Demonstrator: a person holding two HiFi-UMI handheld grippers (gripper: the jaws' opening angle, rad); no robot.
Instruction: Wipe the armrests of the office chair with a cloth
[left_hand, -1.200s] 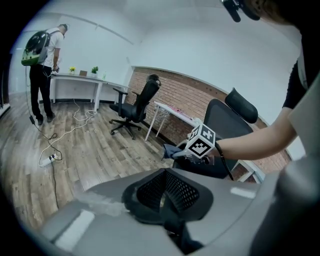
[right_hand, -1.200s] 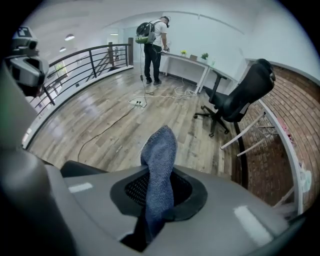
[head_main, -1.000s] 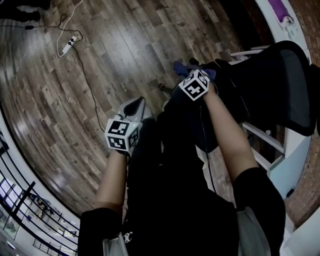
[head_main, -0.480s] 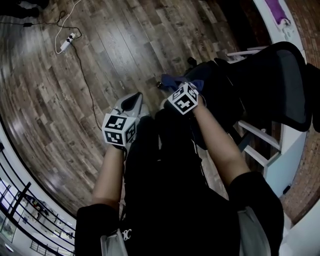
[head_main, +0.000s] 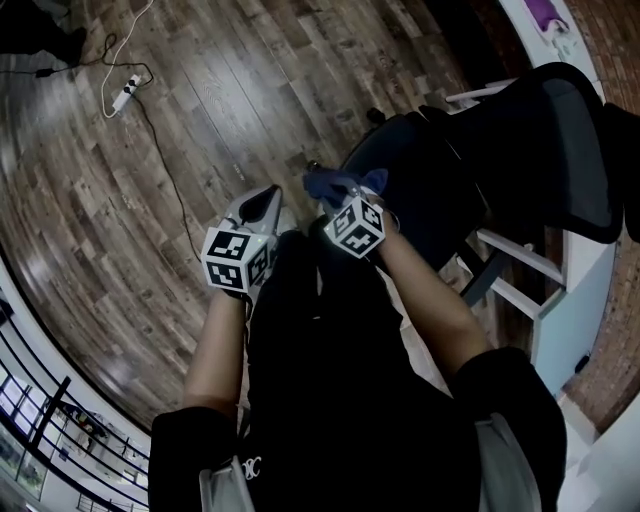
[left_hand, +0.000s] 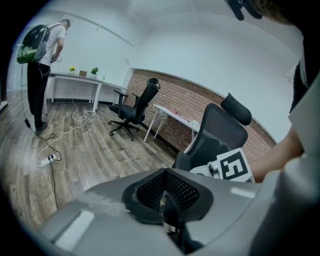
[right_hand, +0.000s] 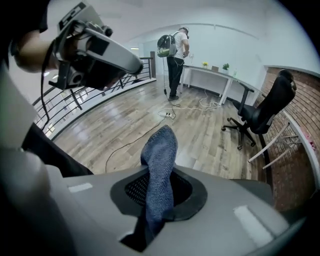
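Note:
The black office chair (head_main: 545, 140) stands at the right of the head view, its seat (head_main: 425, 185) turned toward me. My right gripper (head_main: 338, 200) is shut on a blue cloth (head_main: 335, 184) and hovers just left of the seat's front edge, apart from the chair. In the right gripper view the cloth (right_hand: 160, 170) sticks up out of the right gripper (right_hand: 157, 200). My left gripper (head_main: 265, 208) is shut with nothing in it and hangs over the floor beside the right one. The left gripper (left_hand: 167, 200) looks toward the chair's mesh back (left_hand: 220, 132).
A power strip (head_main: 122, 96) and its cable lie on the wooden floor at the upper left. A second office chair (right_hand: 265, 110) stands by a white desk (right_hand: 212, 72), where a person with a backpack (right_hand: 175, 52) stands. A railing (right_hand: 85, 102) borders the floor.
My right gripper has carried the cloth left and toward me, off the chair and out over the floor. The left gripper has barely moved.

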